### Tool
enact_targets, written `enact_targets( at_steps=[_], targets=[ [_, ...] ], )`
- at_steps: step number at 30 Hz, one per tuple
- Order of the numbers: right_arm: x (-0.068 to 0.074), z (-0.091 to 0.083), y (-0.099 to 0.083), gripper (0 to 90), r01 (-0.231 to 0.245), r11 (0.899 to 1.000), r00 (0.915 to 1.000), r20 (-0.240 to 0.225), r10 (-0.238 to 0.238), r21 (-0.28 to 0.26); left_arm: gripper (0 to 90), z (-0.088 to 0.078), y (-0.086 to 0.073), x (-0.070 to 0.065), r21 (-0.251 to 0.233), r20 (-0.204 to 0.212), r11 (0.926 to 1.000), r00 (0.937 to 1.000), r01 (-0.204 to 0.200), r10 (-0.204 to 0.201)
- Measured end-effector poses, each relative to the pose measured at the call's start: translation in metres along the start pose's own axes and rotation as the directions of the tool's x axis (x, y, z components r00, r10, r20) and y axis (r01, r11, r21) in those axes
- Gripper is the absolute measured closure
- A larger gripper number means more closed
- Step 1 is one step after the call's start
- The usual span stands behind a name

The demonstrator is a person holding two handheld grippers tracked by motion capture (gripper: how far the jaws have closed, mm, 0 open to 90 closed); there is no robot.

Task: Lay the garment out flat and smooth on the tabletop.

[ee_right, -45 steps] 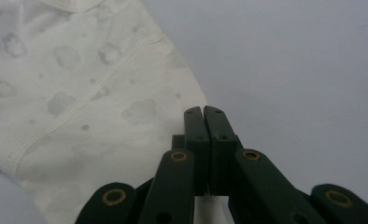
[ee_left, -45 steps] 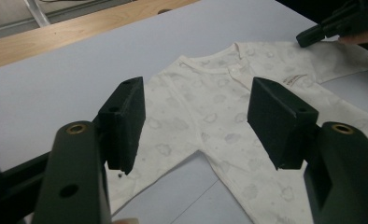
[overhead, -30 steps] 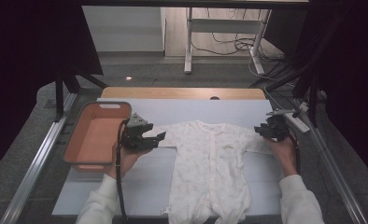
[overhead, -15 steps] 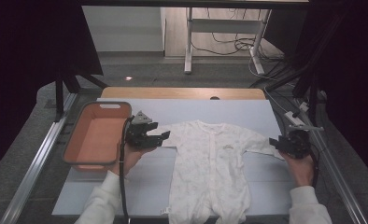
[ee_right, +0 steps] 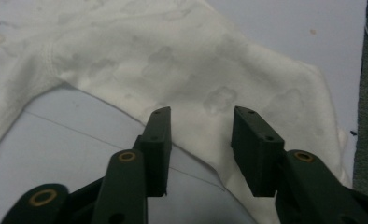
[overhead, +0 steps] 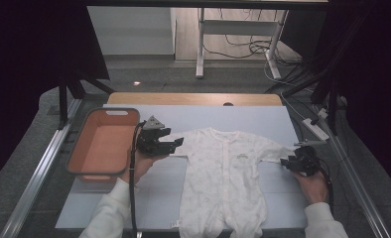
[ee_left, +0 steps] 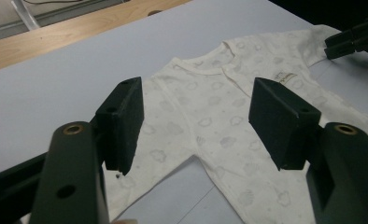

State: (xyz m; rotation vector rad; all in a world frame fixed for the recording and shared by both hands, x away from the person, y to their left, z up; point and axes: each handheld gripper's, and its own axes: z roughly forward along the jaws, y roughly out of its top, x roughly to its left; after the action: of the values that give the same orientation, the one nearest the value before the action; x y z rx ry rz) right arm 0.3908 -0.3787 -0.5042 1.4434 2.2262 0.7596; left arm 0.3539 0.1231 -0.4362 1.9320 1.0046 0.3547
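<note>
My right tongs (ee_right: pixel 198 140) had just been closing over the onesie's (overhead: pixel 223 173) sleeve edge — pads not yet pinching. My left tongs (ee_left: pixel 196 126) hung wide open, empty, above the other sleeve — ready to smooth it flat.

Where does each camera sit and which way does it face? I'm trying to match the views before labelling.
High view: above the person's side, facing forward and down on the table; both forearms, left gripper, right gripper.
Left gripper view: along its open jaws at the baby suit.
Right gripper view: along its jaws at the suit's sleeve.
All share the baby suit.
</note>
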Motion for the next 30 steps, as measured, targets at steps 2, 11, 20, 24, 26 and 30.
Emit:
enact_targets(
  at_steps=[2,11,20,24,26,30],
  targets=[
    [0.001,-0.001,0.000,68.1,0.024,1.000,0.9996,0.012,-0.024,0.002,35.9,-0.001,0.000,0.001,-0.001,-0.002,1.0000,1.0000,0.003,-0.003],
    [-0.005,-0.010,-0.008,88.3,0.046,0.999,0.9985,0.028,-0.046,0.015,35.9,-0.002,0.001,0.002,-0.012,0.011,0.9999,0.9999,0.007,-0.007],
    [-0.005,-0.027,-0.012,67.8,0.021,0.998,0.9997,0.012,-0.021,-0.060,35.9,-0.005,0.005,0.001,-0.027,0.019,0.9996,0.9998,0.004,-0.003],
    [0.008,-0.037,-0.004,55.4,0.039,0.991,0.9989,-0.021,-0.042,-0.130,35.9,-0.004,0.005,0.000,-0.028,0.023,0.9996,0.9997,0.009,-0.008],
    [0.014,-0.042,-0.003,52.2,0.041,0.986,0.9976,-0.049,-0.049,-0.161,35.7,-0.005,0.006,-0.002,-0.029,0.025,0.9996,0.9997,0.002,-0.002],
    [0.023,-0.052,-0.008,44.5,0.065,0.980,0.9959,-0.050,-0.076,-0.188,35.5,-0.004,0.005,-0.004,-0.025,0.035,0.9997,0.9994,0.001,0.000]
  ],
)
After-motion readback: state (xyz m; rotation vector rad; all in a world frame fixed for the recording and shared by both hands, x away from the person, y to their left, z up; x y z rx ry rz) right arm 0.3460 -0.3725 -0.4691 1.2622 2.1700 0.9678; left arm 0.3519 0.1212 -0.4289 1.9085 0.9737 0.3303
